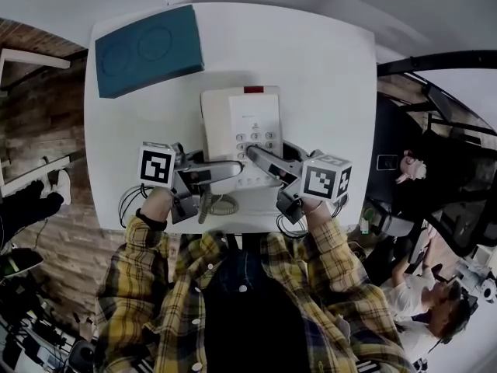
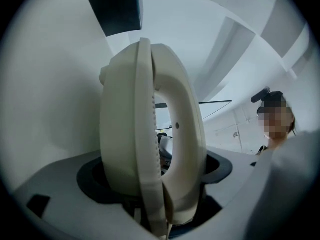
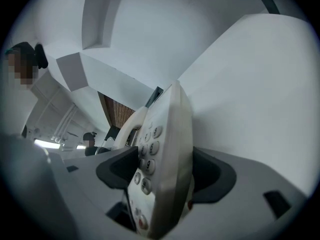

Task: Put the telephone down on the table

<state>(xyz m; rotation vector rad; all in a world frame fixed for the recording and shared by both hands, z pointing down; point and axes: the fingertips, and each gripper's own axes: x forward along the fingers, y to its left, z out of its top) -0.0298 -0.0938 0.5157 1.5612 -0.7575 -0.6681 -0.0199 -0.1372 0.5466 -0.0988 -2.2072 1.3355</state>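
Cream plastic push-button telephone [image 1: 242,119] is over the near middle of a white square table [image 1: 326,76]; contact is unclear. The left gripper [image 1: 225,169] clamps its handset side, and the right gripper [image 1: 260,155] clamps its keypad side. A teal rectangular pad [image 1: 147,49] lies at the far left corner.

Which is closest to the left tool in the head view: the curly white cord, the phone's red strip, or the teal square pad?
1. Curly white cord, just beside the left tool, at the white table's near edge.
2. Red strip, on the white telephone's far edge.
3. Teal square pad, far-left table corner.
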